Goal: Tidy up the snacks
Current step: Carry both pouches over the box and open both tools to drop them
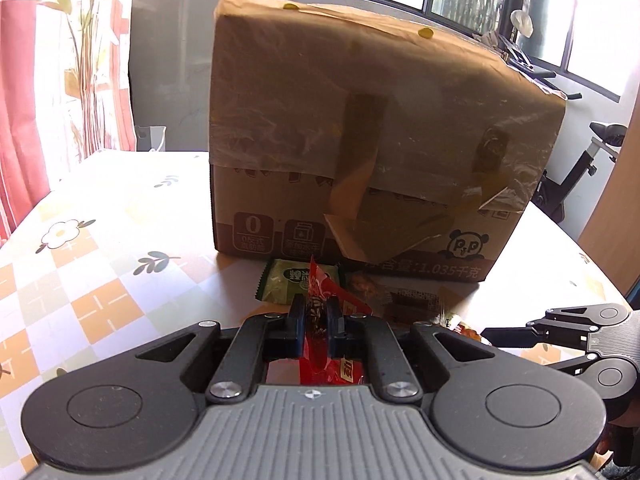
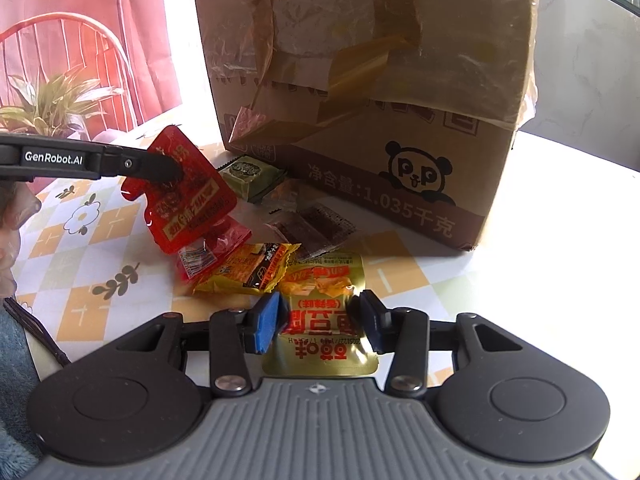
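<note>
My left gripper (image 1: 316, 312) is shut on a red snack packet (image 1: 320, 344) and holds it above the table; the same packet shows lifted in the right wrist view (image 2: 188, 204), pinched by the left fingers (image 2: 164, 170). My right gripper (image 2: 318, 316) is open, its pads on either side of a gold-and-orange packet (image 2: 324, 300) lying flat on the table. A yellow packet (image 2: 252, 268), a green packet (image 2: 250, 174) and dark clear-wrapped packets (image 2: 316, 228) lie in a pile before the cardboard box (image 2: 372, 92). The box's top is hidden from view.
The taped cardboard box (image 1: 372, 140) with a panda logo stands just behind the pile. The table has a checked floral cloth (image 1: 100, 240). A potted plant (image 2: 48, 108) and a red chair stand at the far left. An exercise bike (image 1: 580, 172) stands off the table's right side.
</note>
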{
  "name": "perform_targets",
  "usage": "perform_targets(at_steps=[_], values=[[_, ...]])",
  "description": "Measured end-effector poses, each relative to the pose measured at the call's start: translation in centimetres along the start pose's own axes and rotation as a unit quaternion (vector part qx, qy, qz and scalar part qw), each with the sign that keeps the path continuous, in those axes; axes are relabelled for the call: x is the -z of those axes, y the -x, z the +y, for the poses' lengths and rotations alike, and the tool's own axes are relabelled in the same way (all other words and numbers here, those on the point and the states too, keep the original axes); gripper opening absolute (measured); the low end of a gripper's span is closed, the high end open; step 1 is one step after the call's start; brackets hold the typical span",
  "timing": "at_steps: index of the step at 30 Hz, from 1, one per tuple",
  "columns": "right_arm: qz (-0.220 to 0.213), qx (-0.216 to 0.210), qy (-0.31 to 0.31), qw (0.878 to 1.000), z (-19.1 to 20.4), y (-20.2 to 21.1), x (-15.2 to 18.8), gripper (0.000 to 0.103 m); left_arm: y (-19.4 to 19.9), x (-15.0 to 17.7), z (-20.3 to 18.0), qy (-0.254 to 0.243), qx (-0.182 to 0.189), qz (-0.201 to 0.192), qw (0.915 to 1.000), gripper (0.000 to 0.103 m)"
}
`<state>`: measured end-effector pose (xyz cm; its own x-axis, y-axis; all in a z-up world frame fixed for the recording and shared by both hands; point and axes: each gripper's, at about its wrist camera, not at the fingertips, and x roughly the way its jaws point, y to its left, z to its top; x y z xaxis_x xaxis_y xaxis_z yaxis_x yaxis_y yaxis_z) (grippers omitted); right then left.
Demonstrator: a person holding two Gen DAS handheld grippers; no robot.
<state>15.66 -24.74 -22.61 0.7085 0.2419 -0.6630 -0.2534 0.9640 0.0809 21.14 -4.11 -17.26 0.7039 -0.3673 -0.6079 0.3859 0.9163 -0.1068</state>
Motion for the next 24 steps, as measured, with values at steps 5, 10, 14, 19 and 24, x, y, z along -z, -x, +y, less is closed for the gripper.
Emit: perform_targets(at_steps=[5,10,14,19,24], values=[[-0.003,0.010,-0.019,1.000,-0.7,1.0,0.3,0.046,0.6,-0.4,0.4,0.009,-0.002,-0.011,0.9999,0.011],[-0.017,0.027,-0.037,0.999,-1.8,2.4,0.2,0.046,1.1,-0.6,0.5,0.011,-0.002,-0.016,0.9998,0.011],[-0.035,0.038,-0.046,0.998,-2.4,3.6,-0.1,0.046,1.9,-1.4,1.0,0.019,-0.006,-0.030,0.9994,0.011],[-0.074,0.028,-0.032,0.996,-2.1,5.9,-1.6,0.046,3.9,-3.8,1.6,0.014,-0.014,-0.071,0.9973,0.011],[-0.140,0.009,-0.003,0.990,-1.1,9.2,-5.1,0.046,7.2,-8.4,1.8,0.002,-0.013,-0.142,0.9899,0.011]])
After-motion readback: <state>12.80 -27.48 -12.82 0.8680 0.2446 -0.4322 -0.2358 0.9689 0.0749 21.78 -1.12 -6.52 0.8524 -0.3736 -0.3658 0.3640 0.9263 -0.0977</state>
